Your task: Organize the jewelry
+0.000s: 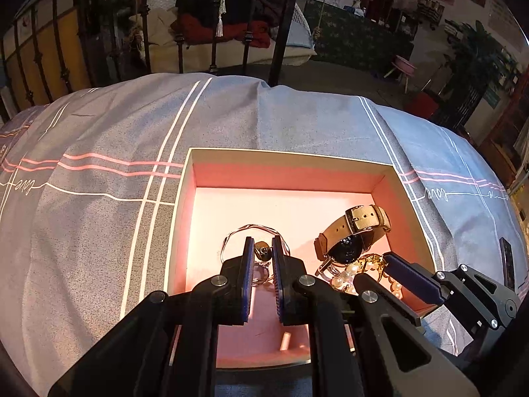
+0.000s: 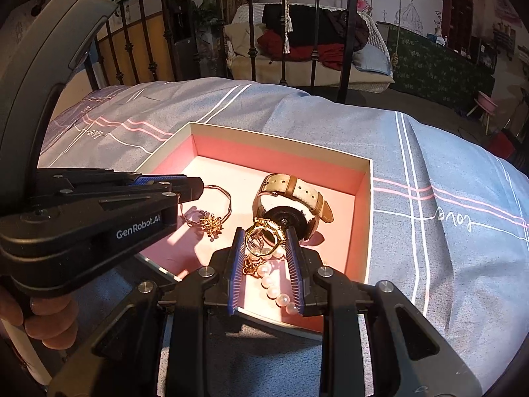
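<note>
An open box (image 1: 185, 198) with a pink inside lies on the bed; it also shows in the right wrist view (image 2: 363, 218). Inside lie a silver bangle (image 1: 254, 228) (image 2: 224, 195), a gold brooch (image 2: 213, 226), a watch with a beige strap (image 1: 357, 231) (image 2: 297, 198), a gold ring (image 2: 264, 231) and a pearl bracelet (image 1: 347, 276) (image 2: 274, 284). My left gripper (image 1: 263, 253) is partly open over the bangle, with a small dark piece between its pads. My right gripper (image 2: 266, 241) is partly open around the gold ring and pearls, not clamping them.
The box sits on a grey-blue bedspread (image 1: 115, 132) with white and pink stripes. A black metal bed rail (image 1: 281, 33) stands behind. A dark flat item (image 1: 506, 261) lies on the bedspread right of the box.
</note>
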`<state>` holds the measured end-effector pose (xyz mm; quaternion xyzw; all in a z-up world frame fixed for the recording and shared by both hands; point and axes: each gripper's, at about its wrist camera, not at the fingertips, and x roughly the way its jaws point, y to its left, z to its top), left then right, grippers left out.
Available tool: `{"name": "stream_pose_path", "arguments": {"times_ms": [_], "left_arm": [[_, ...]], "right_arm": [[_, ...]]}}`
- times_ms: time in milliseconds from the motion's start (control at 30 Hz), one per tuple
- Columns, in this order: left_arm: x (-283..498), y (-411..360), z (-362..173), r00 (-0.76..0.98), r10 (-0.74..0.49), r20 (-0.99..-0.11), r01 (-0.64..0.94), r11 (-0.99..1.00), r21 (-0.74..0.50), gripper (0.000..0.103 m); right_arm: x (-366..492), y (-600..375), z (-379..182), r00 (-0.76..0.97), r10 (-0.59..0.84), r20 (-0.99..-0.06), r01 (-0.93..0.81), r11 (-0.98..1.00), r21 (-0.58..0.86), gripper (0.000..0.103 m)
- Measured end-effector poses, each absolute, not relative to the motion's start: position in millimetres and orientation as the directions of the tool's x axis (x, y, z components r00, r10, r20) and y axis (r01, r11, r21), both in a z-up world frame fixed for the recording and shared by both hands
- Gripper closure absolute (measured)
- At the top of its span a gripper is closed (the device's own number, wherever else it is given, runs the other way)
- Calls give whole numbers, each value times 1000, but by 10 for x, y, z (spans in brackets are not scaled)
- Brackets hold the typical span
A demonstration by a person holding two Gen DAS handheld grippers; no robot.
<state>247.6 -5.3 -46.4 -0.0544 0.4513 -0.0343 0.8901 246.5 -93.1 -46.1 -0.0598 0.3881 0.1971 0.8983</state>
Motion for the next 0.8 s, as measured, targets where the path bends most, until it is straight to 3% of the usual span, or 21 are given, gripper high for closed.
{"name": "stream_pose_path", "arguments": {"times_ms": [100,267,333,367,433,800], "left_arm": [[2452,-53,-426,594,-103,-798,13,993,-118,91],[2393,-35,-362,605,-92,-791,7,994,-111,68],[2331,-3,-315,617,-107,-780,10,992,-128,58],[2292,16,-288,623,-114,-774,8,990,-139,52],[2162,60,-235,636,-136,-759,11,986,-168,47],[1041,14,-575,630,-250,-735,138,968,-211,44]], "right_arm": [[2447,-933,-453,624,302,-721,-397,917,41,77],[2378,-920,-455,622,290,-727,-403,915,20,76],[2301,-961,-412,637,292,-713,-396,918,23,62],[2250,-981,-388,647,290,-705,-390,921,21,49],[2116,-1035,-345,660,296,-690,-388,921,24,46],[1015,-1245,-649,619,380,-687,-430,896,109,46]]}}
